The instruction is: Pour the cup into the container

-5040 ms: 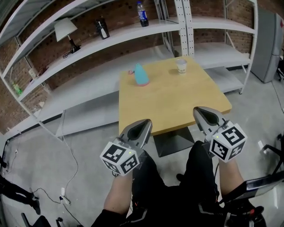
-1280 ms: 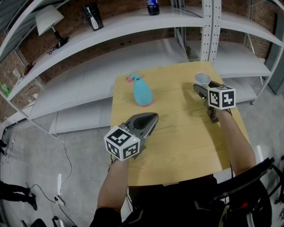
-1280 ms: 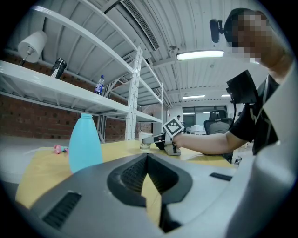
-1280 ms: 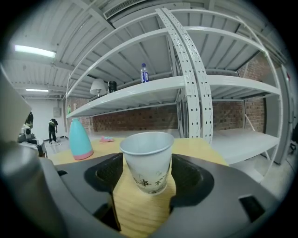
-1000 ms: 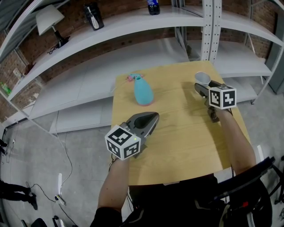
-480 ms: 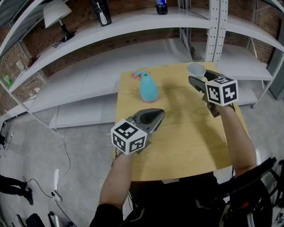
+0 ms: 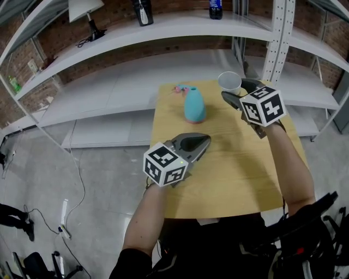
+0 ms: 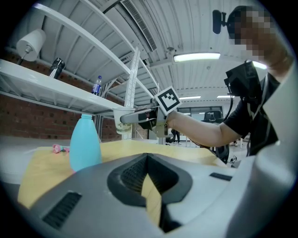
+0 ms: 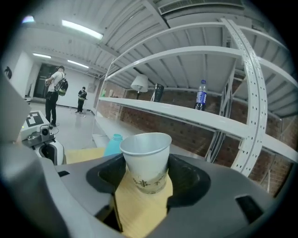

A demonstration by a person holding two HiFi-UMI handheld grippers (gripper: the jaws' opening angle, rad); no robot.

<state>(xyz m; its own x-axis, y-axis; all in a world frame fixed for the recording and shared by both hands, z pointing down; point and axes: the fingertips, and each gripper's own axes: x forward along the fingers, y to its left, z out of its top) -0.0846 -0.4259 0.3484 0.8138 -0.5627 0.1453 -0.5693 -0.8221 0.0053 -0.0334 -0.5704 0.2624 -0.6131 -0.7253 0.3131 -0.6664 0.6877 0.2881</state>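
A white paper cup (image 7: 229,82) is off the wooden table (image 7: 245,163), with my right gripper (image 7: 235,90) shut on it. In the right gripper view the cup (image 9: 146,158) stands nearly upright between the jaws, and its inside is hidden. The light-blue bottle-shaped container (image 7: 194,105) stands on the table just left of and below the cup; the container (image 8: 84,142) shows large at the left of the left gripper view. My left gripper (image 7: 193,144) hovers over the table's near left part, jaws together and holding nothing. The left gripper view also shows the cup (image 8: 122,129) in the right gripper (image 8: 132,117).
A small pink object (image 7: 179,88) lies behind the container near the table's far edge. White metal shelving rings the table, bearing a dark soda bottle (image 7: 216,8), a black flask (image 7: 143,12) and a lamp (image 7: 87,11). People (image 9: 55,93) stand far off.
My right gripper has lifted the cup off the table and carried it left toward the blue container while rolling. The left gripper has hardly moved.
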